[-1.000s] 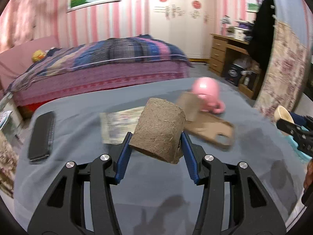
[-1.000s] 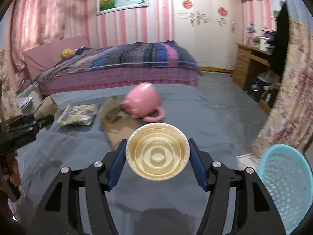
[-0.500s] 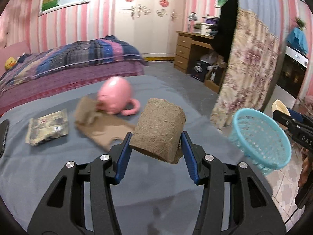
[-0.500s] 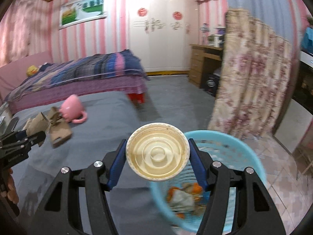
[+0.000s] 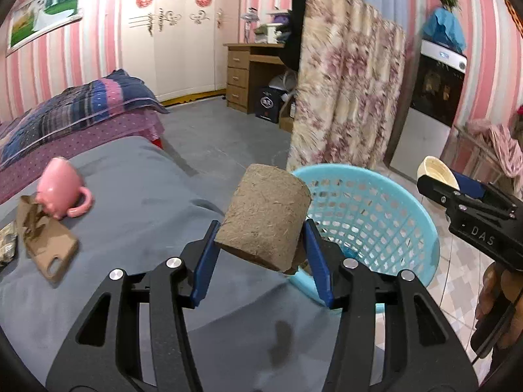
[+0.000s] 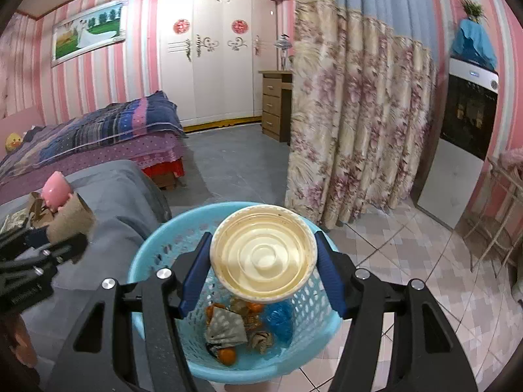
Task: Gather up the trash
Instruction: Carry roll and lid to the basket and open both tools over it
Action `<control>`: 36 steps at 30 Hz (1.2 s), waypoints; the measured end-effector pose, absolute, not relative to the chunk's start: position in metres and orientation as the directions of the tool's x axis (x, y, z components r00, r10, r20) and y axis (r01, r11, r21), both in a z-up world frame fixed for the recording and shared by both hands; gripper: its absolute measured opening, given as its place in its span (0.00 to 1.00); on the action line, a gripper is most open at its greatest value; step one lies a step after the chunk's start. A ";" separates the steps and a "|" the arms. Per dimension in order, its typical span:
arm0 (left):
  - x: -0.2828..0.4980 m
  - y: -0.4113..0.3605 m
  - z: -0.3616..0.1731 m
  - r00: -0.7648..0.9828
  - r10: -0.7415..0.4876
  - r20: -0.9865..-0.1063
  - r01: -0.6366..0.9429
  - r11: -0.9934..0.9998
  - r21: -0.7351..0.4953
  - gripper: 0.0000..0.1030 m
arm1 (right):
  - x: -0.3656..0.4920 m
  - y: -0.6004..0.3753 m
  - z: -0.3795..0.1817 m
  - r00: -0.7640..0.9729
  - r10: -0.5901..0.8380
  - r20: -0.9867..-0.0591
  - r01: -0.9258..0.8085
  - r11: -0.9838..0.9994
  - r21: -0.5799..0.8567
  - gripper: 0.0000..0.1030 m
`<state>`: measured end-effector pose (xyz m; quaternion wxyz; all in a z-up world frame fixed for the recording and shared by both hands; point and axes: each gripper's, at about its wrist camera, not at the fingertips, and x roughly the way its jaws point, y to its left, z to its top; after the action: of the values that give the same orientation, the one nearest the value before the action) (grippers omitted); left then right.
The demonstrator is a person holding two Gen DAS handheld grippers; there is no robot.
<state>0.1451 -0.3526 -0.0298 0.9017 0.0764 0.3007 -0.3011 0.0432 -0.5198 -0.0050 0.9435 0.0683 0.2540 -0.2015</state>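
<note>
Both grippers have swung away from the grey bed (image 5: pixel 137 196) toward the basket (image 6: pixel 157 261), which a second ago sat at the far right edge of the right wrist view. Right gripper (image 6: pixel 261 258) now hangs over the basket, fingers about half open and clamped on the bowl (image 6: pixel 263 254). Left gripper (image 5: pixel 261 228) holds the brown roll (image 5: pixel 264 219) the same way, just short of the rim. Best, I judge, to release the bowl first, then bring the roll fully over the opening before letting go. Cardboard (image 5: pixel 45 245) and a pink cup (image 5: pixel 59 192) remain on the bed.
</note>
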 end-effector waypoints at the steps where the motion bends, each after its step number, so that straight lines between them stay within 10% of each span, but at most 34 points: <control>1: 0.145 -0.358 -0.033 0.635 -0.497 -0.592 0.592 0.805 -0.042 0.49 | 0.043 -0.524 -0.007 0.788 -0.347 -0.509 0.420 0.907 0.031 0.59; 10: 0.154 -0.399 -0.041 0.596 -0.518 -0.614 0.624 0.780 -0.053 0.49 | 0.040 -0.544 -0.018 0.776 -0.361 -0.517 0.448 0.893 0.048 0.59; 23: 0.169 -0.392 -0.016 0.663 -0.493 -0.563 0.590 0.807 -0.012 0.90 | 0.038 -0.551 -0.024 0.766 -0.371 -0.525 0.464 0.885 0.051 0.59; 36: 0.171 -0.326 -0.021 0.730 -0.395 -0.557 0.490 0.871 0.024 0.95 | 0.073 -0.530 -0.037 0.764 -0.326 -0.557 0.432 0.899 0.067 0.59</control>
<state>0.1713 -0.3261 -0.0206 0.9262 0.0848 0.2791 -0.2390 0.0725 -0.5302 -0.0368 0.9342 0.0961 0.2772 -0.2028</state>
